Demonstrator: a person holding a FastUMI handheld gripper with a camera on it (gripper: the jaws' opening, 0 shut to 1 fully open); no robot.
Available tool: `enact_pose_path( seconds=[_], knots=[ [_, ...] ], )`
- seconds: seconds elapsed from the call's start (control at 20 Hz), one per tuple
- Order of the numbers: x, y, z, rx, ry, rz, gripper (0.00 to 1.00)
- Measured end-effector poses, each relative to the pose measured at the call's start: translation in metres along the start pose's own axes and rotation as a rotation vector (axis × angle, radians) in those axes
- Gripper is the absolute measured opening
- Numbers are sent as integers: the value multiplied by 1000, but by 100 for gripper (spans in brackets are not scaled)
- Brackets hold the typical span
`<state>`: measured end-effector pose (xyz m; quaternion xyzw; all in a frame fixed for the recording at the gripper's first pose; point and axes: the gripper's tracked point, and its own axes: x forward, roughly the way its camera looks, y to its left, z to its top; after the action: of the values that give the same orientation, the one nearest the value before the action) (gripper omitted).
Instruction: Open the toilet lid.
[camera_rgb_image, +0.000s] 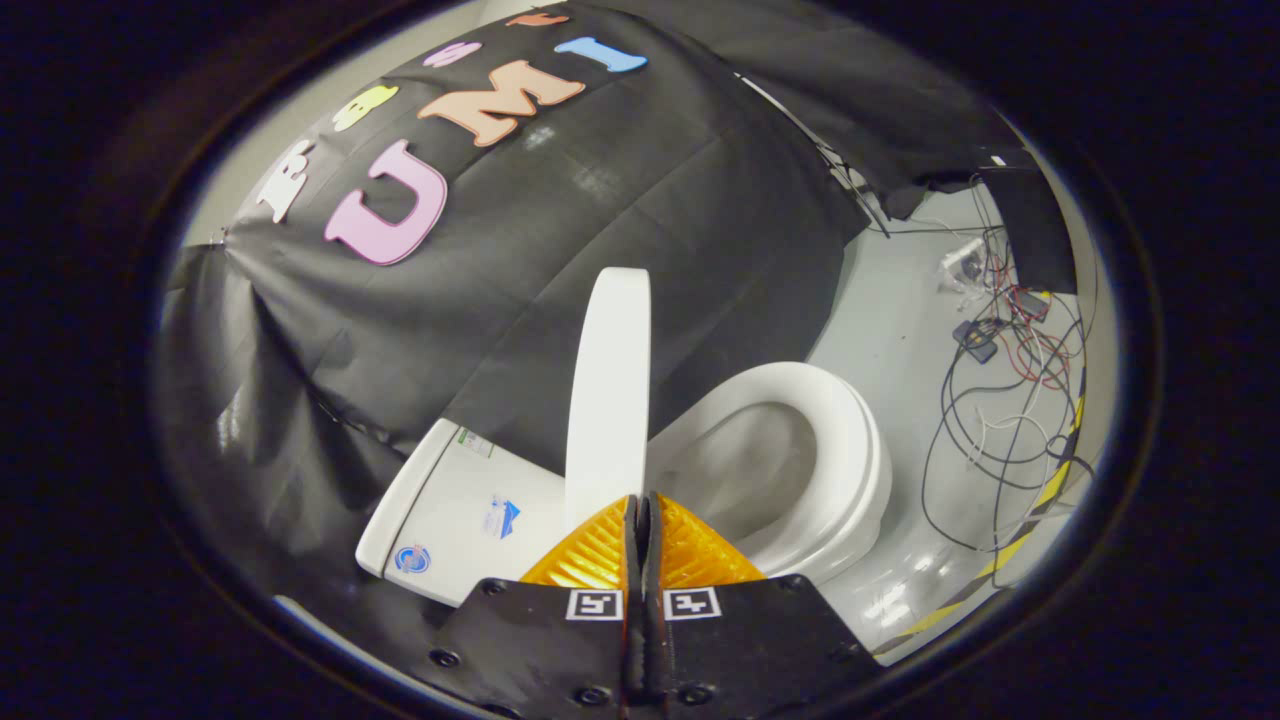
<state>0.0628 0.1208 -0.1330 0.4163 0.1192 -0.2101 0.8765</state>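
The claw (641, 505) sits with its two fingers pressed together, only a thin dark seam between them, and nothing is pinched in that seam. Its tips point at the lower end of the toilet lid (610, 385), which stands raised on edge just ahead of them; whether the tips touch the lid cannot be told, since they overlap it from this angle.

The lid rises away from the fingers as a long white oval seen nearly edge-on, standing between the tank and the bowl. To one side of it lies the tank (455, 510), a white box with a few small stickers on its face, its far end against the black cloth wall (640, 230). On the lid's other side the seat (845, 450) lies down on the bowl, a white ring around the open hollow of the bowl (750, 480).

Beyond the bowl is a pale glossy floor (900, 310). A tangle of dark, red and white cables (1010, 400) lies there, well apart from the toilet, beside a strip of yellow-and-black tape (1040, 505).
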Motion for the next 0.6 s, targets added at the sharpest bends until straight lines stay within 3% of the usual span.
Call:
enact_pose_path(
  seconds=[0.6],
  knots=[
    [-6, 60, 8, -218, -52, 15, 1]
  ],
)
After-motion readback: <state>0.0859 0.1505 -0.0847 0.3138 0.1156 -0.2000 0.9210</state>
